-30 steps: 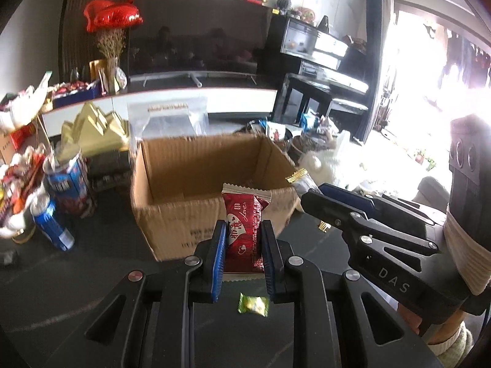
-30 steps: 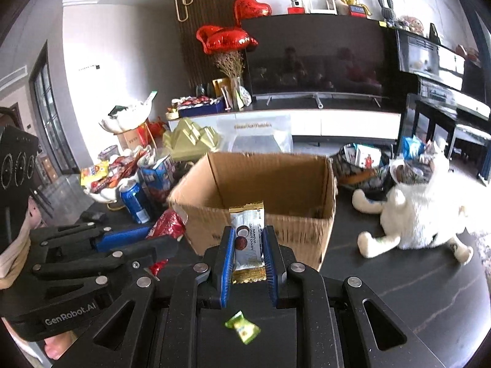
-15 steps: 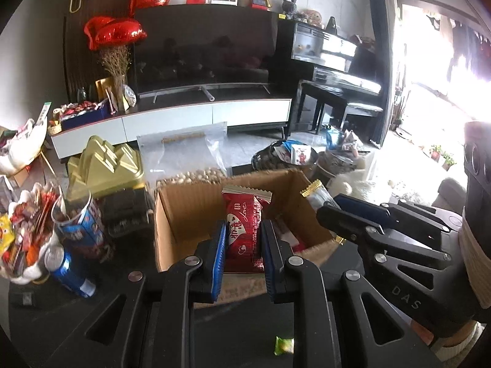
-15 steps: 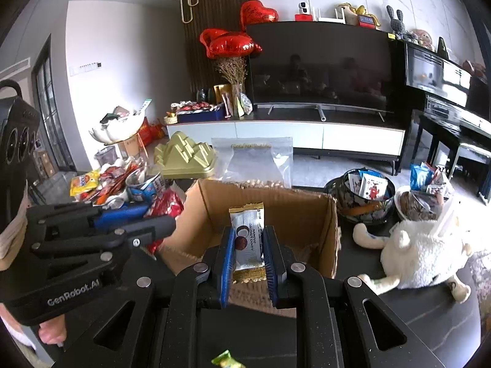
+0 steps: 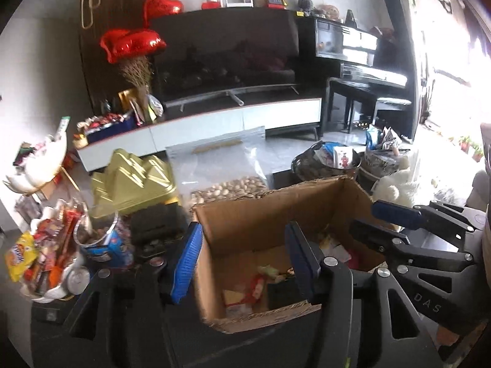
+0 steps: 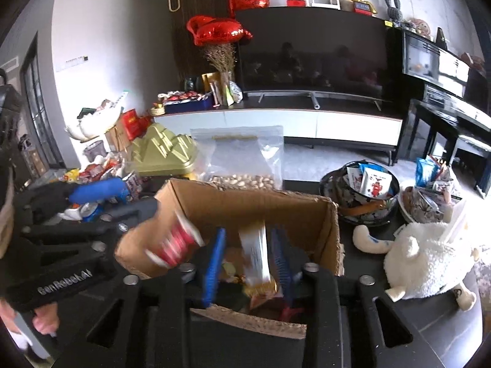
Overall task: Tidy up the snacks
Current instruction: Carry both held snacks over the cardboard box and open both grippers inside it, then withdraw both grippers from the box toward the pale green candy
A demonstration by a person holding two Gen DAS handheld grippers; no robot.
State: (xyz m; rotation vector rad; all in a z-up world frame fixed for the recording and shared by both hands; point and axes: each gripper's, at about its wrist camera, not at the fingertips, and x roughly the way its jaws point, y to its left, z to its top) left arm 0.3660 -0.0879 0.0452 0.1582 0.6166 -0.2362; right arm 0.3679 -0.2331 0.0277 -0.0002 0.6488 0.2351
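An open cardboard box (image 5: 260, 214) (image 6: 245, 202) stands on the dark table with several snack packets on its floor. My left gripper (image 5: 245, 260) hangs over it, its jaws opening with nothing between them. In the right wrist view, the left gripper (image 6: 122, 202) is at the box's left corner and a blurred red packet (image 6: 175, 242) is falling below it. My right gripper (image 6: 248, 263) is over the box too, jaws opening. A blurred white and gold packet (image 6: 254, 254) slips down between its blue pads, clear of them. The right gripper (image 5: 383, 224) also shows at the box's right wall.
Behind the box lie a clear bag of pistachios (image 6: 242, 181) and a gold tin (image 5: 132, 181). A bowl of packets (image 6: 365, 190) and a white plush toy (image 6: 429, 257) sit to the right. Cans and a heaped snack bowl (image 5: 40, 260) crowd the left.
Both grippers moved forward over the box and their jaws opened. The red packet left the left gripper and the white packet is dropping from the right one.
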